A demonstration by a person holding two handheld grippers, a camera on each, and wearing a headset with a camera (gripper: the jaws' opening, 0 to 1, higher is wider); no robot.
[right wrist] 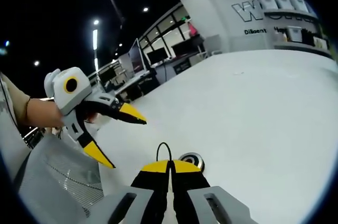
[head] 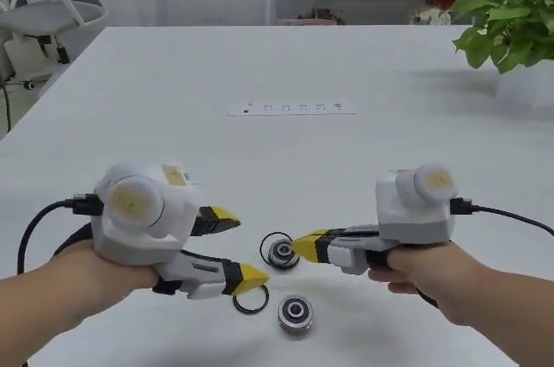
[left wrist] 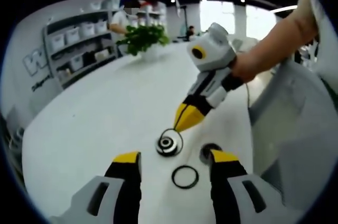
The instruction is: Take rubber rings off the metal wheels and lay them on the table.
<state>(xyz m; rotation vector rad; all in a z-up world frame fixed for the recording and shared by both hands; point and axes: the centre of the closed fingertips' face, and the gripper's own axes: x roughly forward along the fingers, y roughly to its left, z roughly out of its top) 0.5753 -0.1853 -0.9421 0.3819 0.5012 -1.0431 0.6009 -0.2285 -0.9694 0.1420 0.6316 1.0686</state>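
head view: the right gripper [head: 305,246] is pressed shut on a thin black rubber ring [head: 264,244] that loops loosely round a small silver metal wheel [head: 282,253] on the white table [head: 260,64]; the left gripper [head: 238,248] sits spread and empty just beside it; a second black ring [head: 237,304] lies flat below its tip, near another wheel [head: 295,313]; left gripper view: my spread jaws frame the loose ring [left wrist: 172,177], and the right gripper [left wrist: 185,121] pinches the ring [left wrist: 181,138] above the first wheel [left wrist: 167,146]; right gripper view: jaws closed on the loop [right wrist: 158,152], wheel [right wrist: 191,159] just beyond; i judge this ring is mid-removal; next i should lift it clear while steadying the wheel, then lay it down; table edges are well away, with open room ahead.
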